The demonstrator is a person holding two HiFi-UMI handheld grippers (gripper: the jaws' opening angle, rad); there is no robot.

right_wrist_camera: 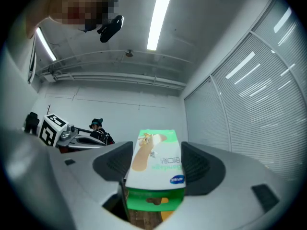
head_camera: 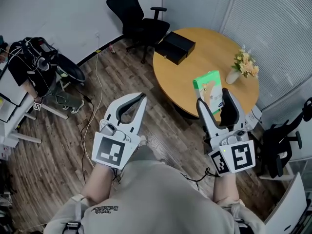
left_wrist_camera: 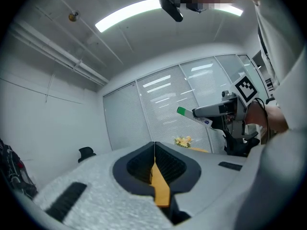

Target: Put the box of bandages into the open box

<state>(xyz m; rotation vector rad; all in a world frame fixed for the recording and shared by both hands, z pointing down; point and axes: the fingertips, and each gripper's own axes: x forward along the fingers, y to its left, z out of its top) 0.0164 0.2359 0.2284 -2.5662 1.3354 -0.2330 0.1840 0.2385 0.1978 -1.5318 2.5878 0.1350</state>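
The green and white box of bandages [head_camera: 208,88] is held upright between the jaws of my right gripper [head_camera: 213,98], above the near edge of the round wooden table [head_camera: 210,51]. In the right gripper view the box of bandages [right_wrist_camera: 156,169] fills the gap between the dark pads. The open black box [head_camera: 174,47] sits at the table's far left edge, well beyond the gripper. My left gripper [head_camera: 142,98] hangs over the floor left of the table, its jaws shut on nothing; its pads [left_wrist_camera: 165,164] meet in the left gripper view.
A small vase of flowers [head_camera: 242,65] stands on the table's right side. A black office chair [head_camera: 138,16] is behind the table and another chair [head_camera: 285,140] at the right. A person [head_camera: 27,67] sits at desks on the left. Cables [head_camera: 92,96] lie on the wooden floor.
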